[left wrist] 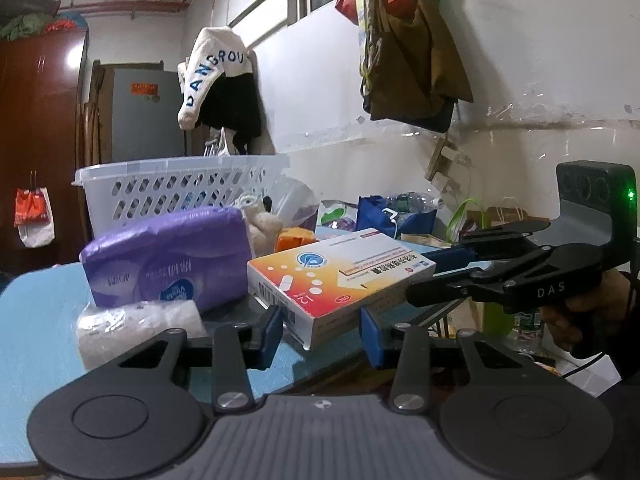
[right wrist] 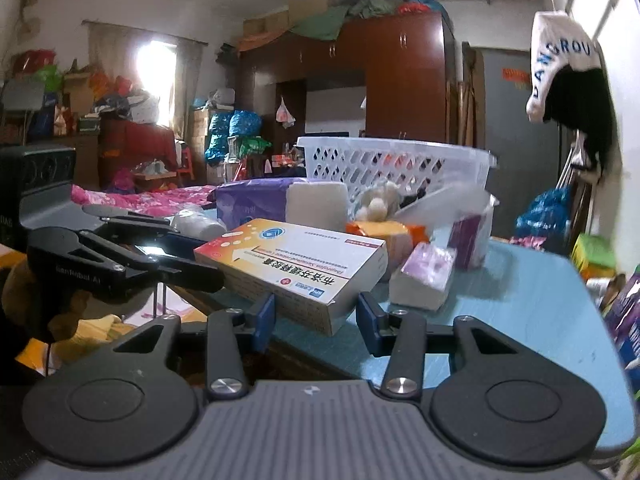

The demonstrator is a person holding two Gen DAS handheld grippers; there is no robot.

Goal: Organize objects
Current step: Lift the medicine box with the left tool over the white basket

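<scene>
An orange-and-white medicine box [left wrist: 340,276] sits at the near corner of the blue table [left wrist: 36,320]. My left gripper [left wrist: 320,330] is open, its blue pads on either side of the box's near end, not pressing it. The box also shows in the right wrist view [right wrist: 296,268], with my right gripper [right wrist: 316,320] open around its other end. Each gripper shows in the other's view, the right one [left wrist: 452,258] beside the box and the left one [right wrist: 160,250] likewise. A white slotted basket [left wrist: 180,192] stands behind.
A purple tissue pack [left wrist: 168,256] and a clear-wrapped white roll [left wrist: 136,328] lie left of the box. A plush toy [left wrist: 262,220], orange packet [right wrist: 380,232], pink-topped tissue pack [right wrist: 424,276] and a clear bag [right wrist: 460,216] crowd the table. Clothes hang on the wall [left wrist: 224,80].
</scene>
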